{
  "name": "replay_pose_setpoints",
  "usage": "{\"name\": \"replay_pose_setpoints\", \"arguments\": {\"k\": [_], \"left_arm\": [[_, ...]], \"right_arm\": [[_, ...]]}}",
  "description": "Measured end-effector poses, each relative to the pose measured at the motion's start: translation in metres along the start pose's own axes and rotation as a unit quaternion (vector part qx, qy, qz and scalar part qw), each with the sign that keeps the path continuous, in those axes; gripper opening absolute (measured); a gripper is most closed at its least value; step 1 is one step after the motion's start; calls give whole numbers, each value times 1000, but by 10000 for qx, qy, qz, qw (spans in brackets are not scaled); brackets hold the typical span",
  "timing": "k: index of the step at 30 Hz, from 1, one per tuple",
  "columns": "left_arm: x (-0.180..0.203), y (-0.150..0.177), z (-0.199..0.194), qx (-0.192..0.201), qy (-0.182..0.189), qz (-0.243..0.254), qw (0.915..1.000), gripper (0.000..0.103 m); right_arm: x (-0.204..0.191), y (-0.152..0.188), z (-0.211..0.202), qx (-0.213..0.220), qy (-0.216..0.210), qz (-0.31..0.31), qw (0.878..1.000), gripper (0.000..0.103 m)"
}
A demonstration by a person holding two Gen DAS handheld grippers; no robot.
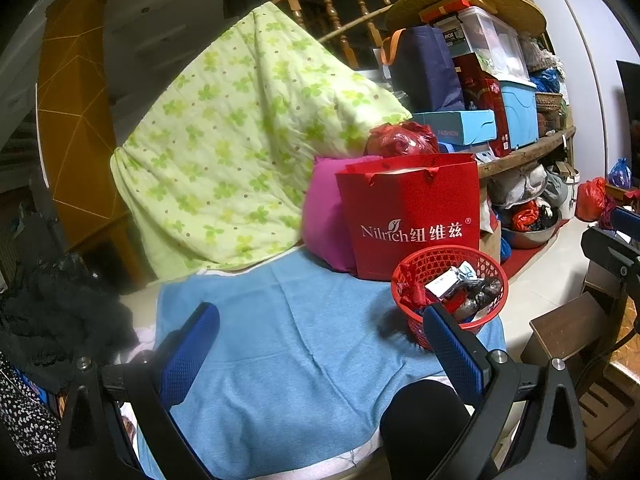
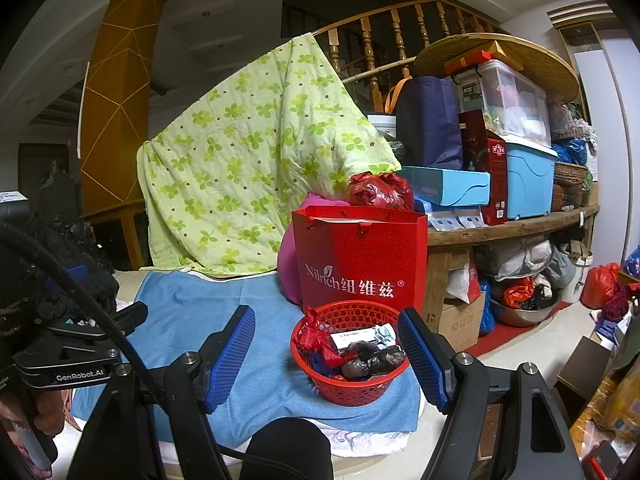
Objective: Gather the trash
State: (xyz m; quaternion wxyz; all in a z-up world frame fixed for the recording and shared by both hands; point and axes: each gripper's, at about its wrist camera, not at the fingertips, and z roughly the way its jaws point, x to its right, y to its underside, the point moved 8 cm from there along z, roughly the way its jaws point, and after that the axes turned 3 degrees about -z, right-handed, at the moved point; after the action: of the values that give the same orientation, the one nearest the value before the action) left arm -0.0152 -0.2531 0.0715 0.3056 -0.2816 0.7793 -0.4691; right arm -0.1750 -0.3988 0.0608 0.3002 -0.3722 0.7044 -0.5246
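Both claws stand wide open and hold nothing. The red basket (image 2: 352,356) of trash (image 2: 366,354) sits on the blue towel (image 2: 180,320), just before the red bag (image 2: 360,256); the right claw (image 2: 326,356) frames it, while the left claw (image 1: 324,354) points at bare towel beside it.

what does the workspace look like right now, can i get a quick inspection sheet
surface: blue towel, bare where visible
job's things: red basket holding wrappers, standing on the towel's right edge
clutter: red paper bag behind the basket, pink cushion, green quilt
grippers: left gripper open, empty; right gripper open, empty
cables: black cable at the left of the right wrist view
surroundings: packed wooden shelf, stair railing
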Motion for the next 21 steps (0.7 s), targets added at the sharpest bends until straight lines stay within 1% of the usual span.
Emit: {"name": "replay_pose_setpoints", "arguments": {"k": [15, 21], "left_arm": [[1, 0, 0, -28, 59, 54, 10000, 101], [-4, 1, 0, -47, 62, 81, 9999, 101]], "right_arm": [[5, -1, 1, -11, 18, 47, 10000, 77], [6, -2, 1, -7, 17, 48, 10000, 77]]}}
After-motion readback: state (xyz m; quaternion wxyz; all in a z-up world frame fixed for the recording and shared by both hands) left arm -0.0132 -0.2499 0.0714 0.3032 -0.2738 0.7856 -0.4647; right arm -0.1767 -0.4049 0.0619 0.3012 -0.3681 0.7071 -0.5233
